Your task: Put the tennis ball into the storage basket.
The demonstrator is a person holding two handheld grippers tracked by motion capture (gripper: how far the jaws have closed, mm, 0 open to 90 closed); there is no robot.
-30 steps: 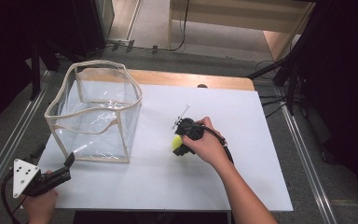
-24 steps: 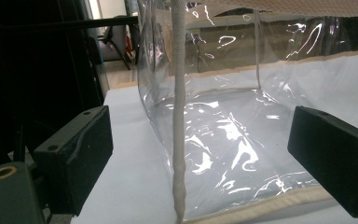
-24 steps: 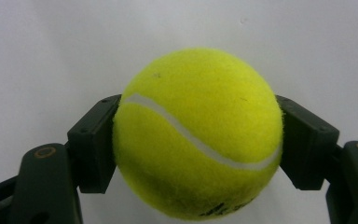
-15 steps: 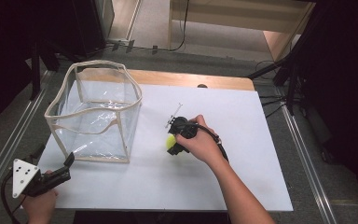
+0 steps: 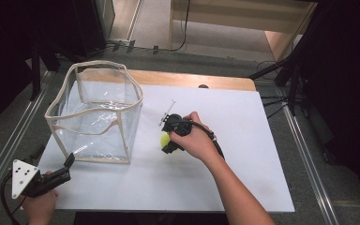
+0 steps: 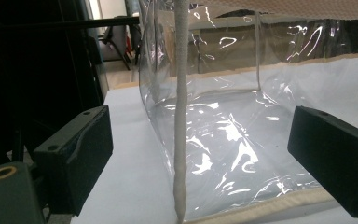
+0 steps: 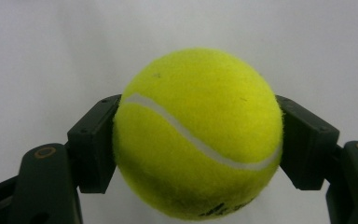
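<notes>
A yellow tennis ball (image 7: 198, 135) sits between the two black jaws of my right gripper (image 7: 198, 140), which press on its sides. In the high view the ball (image 5: 165, 139) is over the white table top (image 5: 243, 140), just right of the clear bag, with my right gripper (image 5: 168, 140) shut on it. A clear plastic bag (image 5: 96, 112) with cream edging stands open at the table's left. My left gripper (image 5: 69, 161) is open near the bag's front left corner. In the left gripper view the bag's corner seam (image 6: 181, 121) rises between the spread jaws.
The table's front left edge lies under my left hand (image 5: 40, 206). A brown strip (image 5: 192, 79) runs along the table's far side. Metal rails (image 5: 9, 140) flank the table, and dark stands and cables (image 5: 290, 70) sit at the back right.
My right gripper has carried the ball a little to the left, toward the bag. The left gripper has hardly moved.
</notes>
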